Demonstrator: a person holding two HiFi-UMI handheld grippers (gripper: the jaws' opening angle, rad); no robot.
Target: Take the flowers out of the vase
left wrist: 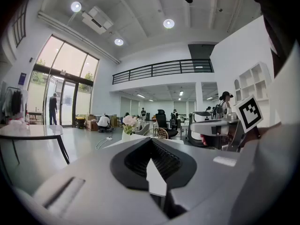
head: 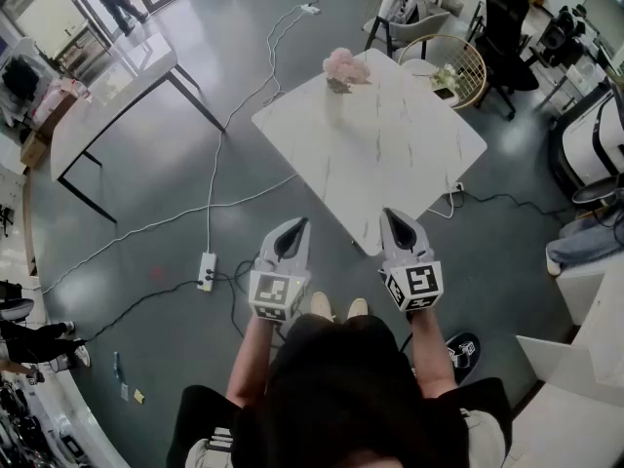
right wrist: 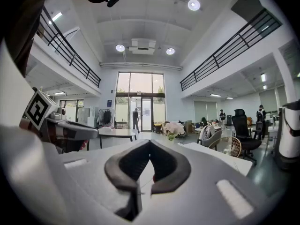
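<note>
Closest in, the person's head (head: 341,398) fills the bottom of the head view, with both arms stretched forward. Beyond it the left gripper (head: 298,224) and the right gripper (head: 389,216) hover side by side above the grey floor (head: 146,193), at the near corner of the white marble surface (head: 390,154). Each gripper's own view shows its fingers (left wrist: 136,161) clenched tip to tip, grasping nothing. Pink flowers (head: 343,64) stand in the vase (head: 338,87) at the far left corner of that surface, well apart from both grippers. On the floor to the left lies a power strip (head: 206,271).
</note>
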